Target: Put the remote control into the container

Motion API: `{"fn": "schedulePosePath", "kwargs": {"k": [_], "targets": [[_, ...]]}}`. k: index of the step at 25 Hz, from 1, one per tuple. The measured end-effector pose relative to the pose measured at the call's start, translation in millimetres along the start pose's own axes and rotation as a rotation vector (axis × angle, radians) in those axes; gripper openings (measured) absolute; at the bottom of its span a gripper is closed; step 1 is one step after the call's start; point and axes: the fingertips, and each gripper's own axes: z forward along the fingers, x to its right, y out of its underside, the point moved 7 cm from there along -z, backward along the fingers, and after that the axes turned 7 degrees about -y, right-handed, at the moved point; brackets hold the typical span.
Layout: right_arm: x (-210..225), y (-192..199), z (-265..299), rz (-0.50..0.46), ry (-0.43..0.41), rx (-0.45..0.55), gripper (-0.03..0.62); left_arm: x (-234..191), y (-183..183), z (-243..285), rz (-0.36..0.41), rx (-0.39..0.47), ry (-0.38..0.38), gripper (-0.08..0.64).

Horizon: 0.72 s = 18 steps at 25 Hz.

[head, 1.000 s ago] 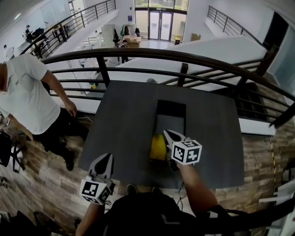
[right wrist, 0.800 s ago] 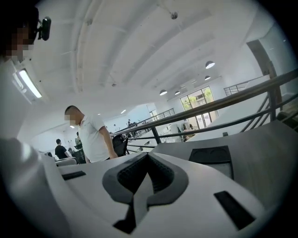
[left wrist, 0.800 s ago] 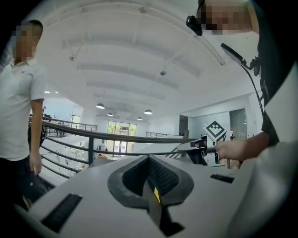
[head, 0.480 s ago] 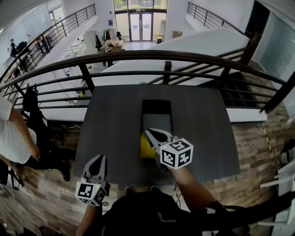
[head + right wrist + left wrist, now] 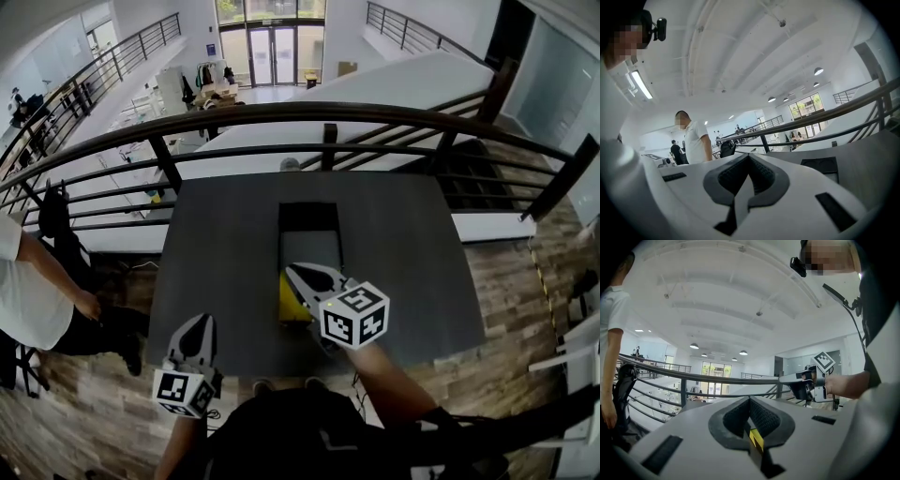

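A long dark container (image 5: 310,218) with a grey inside lies at the middle of the dark table (image 5: 220,253); it also shows as a black box (image 5: 820,164) in the right gripper view. A yellow object (image 5: 292,302) sits at its near end, partly hidden. I cannot make out a remote control. My right gripper (image 5: 294,273) hovers over that near end, shut and empty, its jaws (image 5: 749,157) meeting. My left gripper (image 5: 197,326) hangs at the table's near left edge, shut with nothing held (image 5: 750,399). The left gripper view shows the right gripper (image 5: 782,379) from the side.
A dark metal railing (image 5: 309,114) curves behind the table, with a drop to a lower floor beyond. A person in a white shirt (image 5: 26,295) stands at the far left on the wood floor. A black bag (image 5: 52,214) hangs on the railing.
The head view has swung, so the table sits further left in the picture and the person in white has slid toward the left edge. Both grippers stay shut in much the same places.
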Motion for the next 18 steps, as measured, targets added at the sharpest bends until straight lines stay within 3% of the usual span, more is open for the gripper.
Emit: {"fn": "schedulePosePath", "kwargs": {"k": [18], "targets": [[0.6,-6.2,-0.3,-0.005,-0.015,0.017,0.002,-0.7,1.1,7.9,-0.001,0.008,0.001,0.005]]}}
